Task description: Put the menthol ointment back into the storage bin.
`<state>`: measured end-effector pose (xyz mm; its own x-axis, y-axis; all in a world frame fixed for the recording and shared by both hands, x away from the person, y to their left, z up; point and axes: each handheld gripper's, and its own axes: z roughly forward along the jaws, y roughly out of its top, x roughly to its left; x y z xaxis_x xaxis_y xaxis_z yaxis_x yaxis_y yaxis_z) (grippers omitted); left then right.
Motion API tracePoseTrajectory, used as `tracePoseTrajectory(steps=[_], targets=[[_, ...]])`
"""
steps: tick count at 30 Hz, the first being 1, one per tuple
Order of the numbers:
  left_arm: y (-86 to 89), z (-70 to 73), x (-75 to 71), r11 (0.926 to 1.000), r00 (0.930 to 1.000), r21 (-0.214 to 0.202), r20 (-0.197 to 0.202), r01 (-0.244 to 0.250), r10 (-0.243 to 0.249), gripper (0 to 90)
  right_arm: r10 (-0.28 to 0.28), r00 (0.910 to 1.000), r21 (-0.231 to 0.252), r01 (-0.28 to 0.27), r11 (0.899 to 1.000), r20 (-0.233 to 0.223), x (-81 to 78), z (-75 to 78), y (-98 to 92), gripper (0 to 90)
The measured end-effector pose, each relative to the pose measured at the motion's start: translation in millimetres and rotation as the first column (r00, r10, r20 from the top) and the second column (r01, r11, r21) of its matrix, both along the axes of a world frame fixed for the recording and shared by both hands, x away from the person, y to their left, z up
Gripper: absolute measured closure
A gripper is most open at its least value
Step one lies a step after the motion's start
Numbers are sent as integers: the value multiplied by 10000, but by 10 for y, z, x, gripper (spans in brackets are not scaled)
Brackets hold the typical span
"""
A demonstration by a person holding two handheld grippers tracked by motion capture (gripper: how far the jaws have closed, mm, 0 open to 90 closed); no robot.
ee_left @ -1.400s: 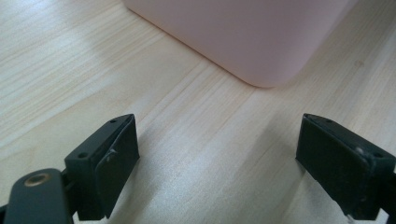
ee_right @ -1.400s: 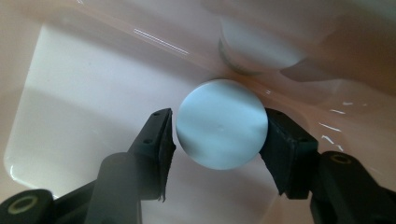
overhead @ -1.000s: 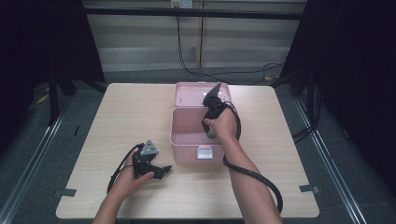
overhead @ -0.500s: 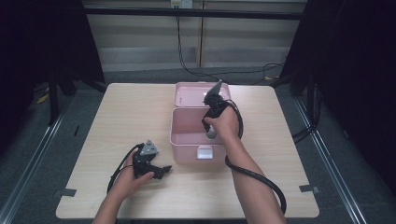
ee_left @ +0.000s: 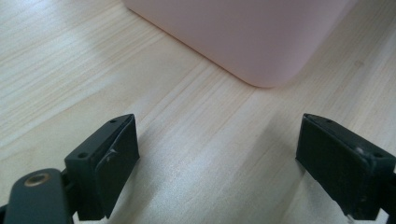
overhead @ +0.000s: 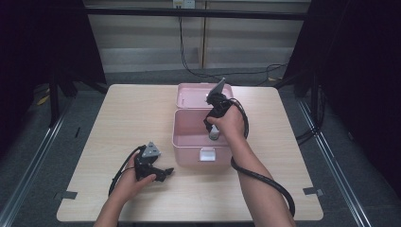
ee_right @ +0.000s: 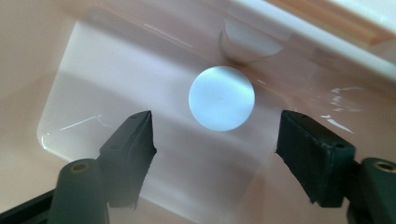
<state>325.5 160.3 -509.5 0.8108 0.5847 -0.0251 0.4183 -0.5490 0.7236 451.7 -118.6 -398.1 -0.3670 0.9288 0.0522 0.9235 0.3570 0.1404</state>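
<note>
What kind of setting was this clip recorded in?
Probably a lab or recording studio, not a home: a bare wooden table ringed by black curtains, cables on the floor, and a metal rail overhead.

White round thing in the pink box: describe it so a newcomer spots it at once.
On the wooden table stands an open pink box, its lid laid back. Inside it, under the open right claw, sits a pale round object. It is the only white disc against the glossy pink interior.
</note>
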Motion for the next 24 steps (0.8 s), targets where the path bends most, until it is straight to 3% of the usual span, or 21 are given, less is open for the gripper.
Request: tracePoseTrajectory(steps=[10,24], targets=[[0,0,0,10000,10000,-18,-9,-4,4,125,255,9992,122,-259,9996,301,-50,154,0,204],[0,0,0,10000,10000,-16,-13,2,-2,125,968,9942,765,-1002,9920,473,-157,299,-111,175]])
